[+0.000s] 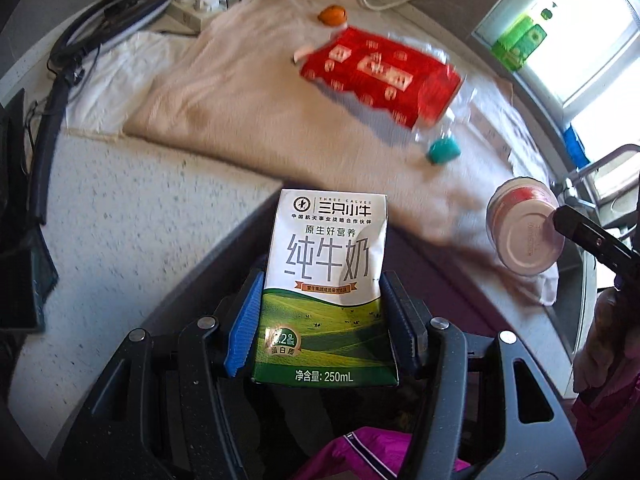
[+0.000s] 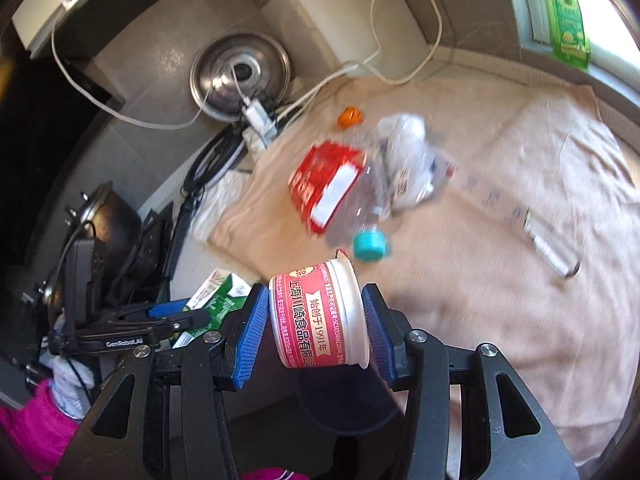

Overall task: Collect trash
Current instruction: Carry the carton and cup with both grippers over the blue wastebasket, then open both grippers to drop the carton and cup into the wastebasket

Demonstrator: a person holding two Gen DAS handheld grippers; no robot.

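My left gripper [image 1: 322, 316] is shut on a white and green milk carton [image 1: 326, 280], held upright above the counter's front edge. My right gripper [image 2: 316, 326] is shut on a red and white paper cup [image 2: 318, 314], held on its side; it also shows in the left wrist view [image 1: 524, 226]. On the beige cloth [image 2: 500, 280] lie a red snack wrapper [image 1: 380, 74], a crushed clear bottle with a teal cap [image 2: 370, 245], an orange cap [image 2: 349, 117] and a small silver tube [image 2: 554, 254]. The carton also shows in the right wrist view [image 2: 218, 294].
A power strip [image 1: 192, 4] with white cables and black cords sits at the back left of the speckled counter [image 1: 120, 216]. A steel pot lid [image 2: 240, 74] leans on the wall. A green bottle [image 2: 566, 16] stands on the windowsill. A dark bin opening [image 2: 344, 392] lies below my right gripper.
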